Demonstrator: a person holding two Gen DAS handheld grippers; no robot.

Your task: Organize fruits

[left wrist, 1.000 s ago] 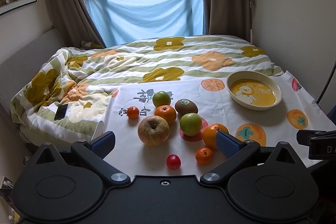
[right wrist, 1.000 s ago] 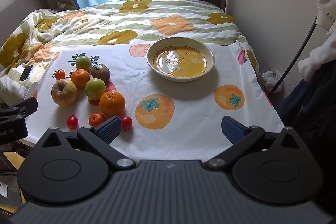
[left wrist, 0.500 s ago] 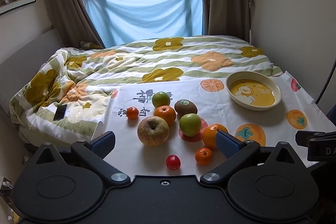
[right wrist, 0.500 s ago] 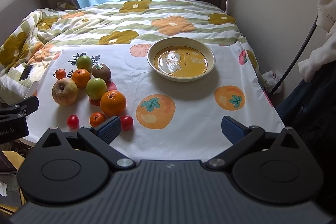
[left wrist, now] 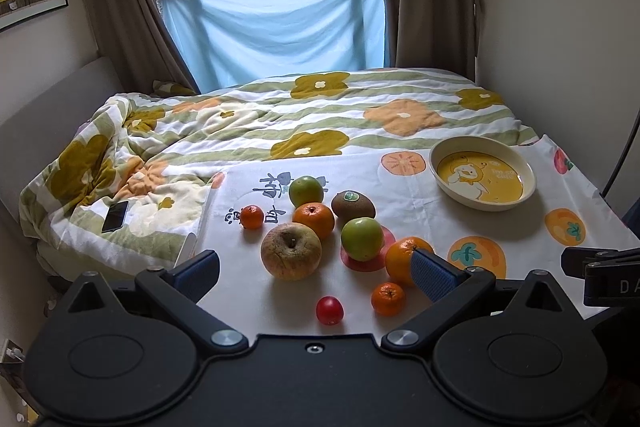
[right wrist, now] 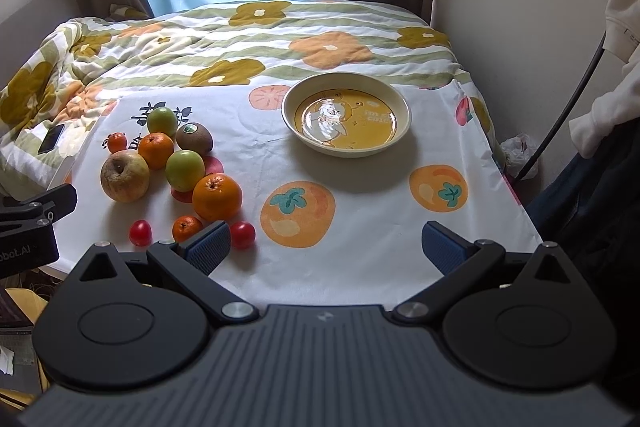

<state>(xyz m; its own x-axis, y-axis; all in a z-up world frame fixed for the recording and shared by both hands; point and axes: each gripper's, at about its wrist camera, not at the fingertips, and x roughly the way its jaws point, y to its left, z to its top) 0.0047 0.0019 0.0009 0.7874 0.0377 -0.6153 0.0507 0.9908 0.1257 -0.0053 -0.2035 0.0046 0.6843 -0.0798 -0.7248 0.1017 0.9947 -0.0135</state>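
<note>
Left wrist view: left tongs (left wrist: 316,273) are hovering spread and empty, fruit pile (left wrist: 320,227) ahead at twelve o'clock, bowl (left wrist: 482,179) at two. Right wrist view: right tongs (right wrist: 326,245) are hovering spread, empty; pinching round fruit centrally should be preventing rolling

Left gripper (left wrist: 316,273) and right gripper (right wrist: 326,245), both level, jaws spread wide, nothing held.

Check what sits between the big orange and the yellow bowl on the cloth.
No object. Between the big orange and the yellow bowl the cloth carries only flat printing, a persimmon motif beside that line. The right wrist view shows it best.
</note>
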